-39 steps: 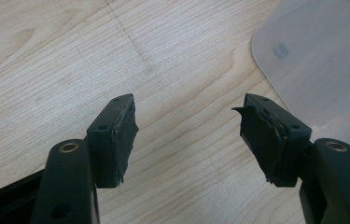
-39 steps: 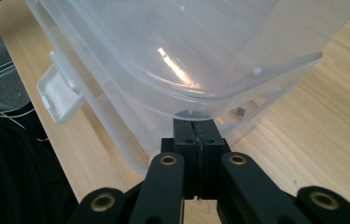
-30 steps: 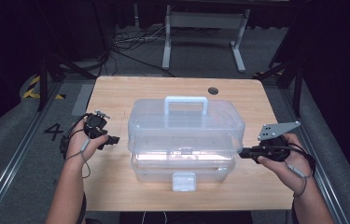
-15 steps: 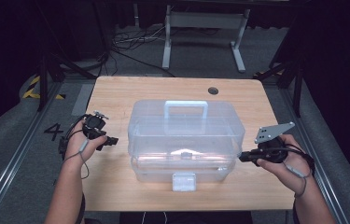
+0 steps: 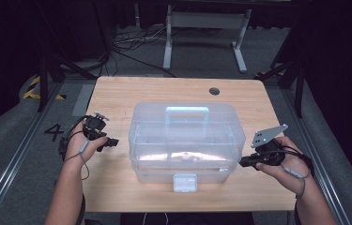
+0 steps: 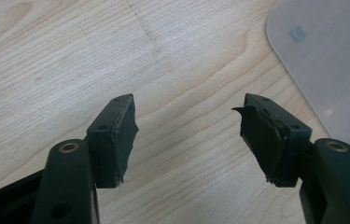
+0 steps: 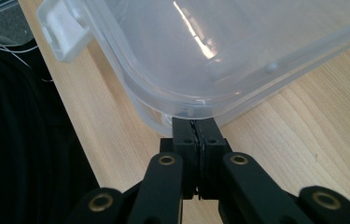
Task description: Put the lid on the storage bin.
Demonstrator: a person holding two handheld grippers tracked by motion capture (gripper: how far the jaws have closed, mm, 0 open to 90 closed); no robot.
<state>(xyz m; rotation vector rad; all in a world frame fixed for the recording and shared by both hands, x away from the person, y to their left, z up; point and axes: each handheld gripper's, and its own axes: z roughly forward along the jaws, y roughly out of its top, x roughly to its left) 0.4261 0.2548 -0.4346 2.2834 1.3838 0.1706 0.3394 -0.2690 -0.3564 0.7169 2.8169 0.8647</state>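
My right gripper (image 7: 195, 122), jaws shut with nothing between them, noses the lid rim at the clear plastic toolbox's (image 5: 185, 140) four o'clock corner mid-table; pushing there could skid the box or slip off before the white front latch (image 5: 185, 182) is undone. My left gripper (image 6: 189, 128) hangs open at nine o'clock. Since a second ago, my right hand has dropped slightly toward me.

Overhead light brightens the wooden table (image 5: 117, 93) while the surrounding room stays dark. Glare streaks the clear plastic box (image 5: 185, 140). The high view is soft; both gripper views are sharper.
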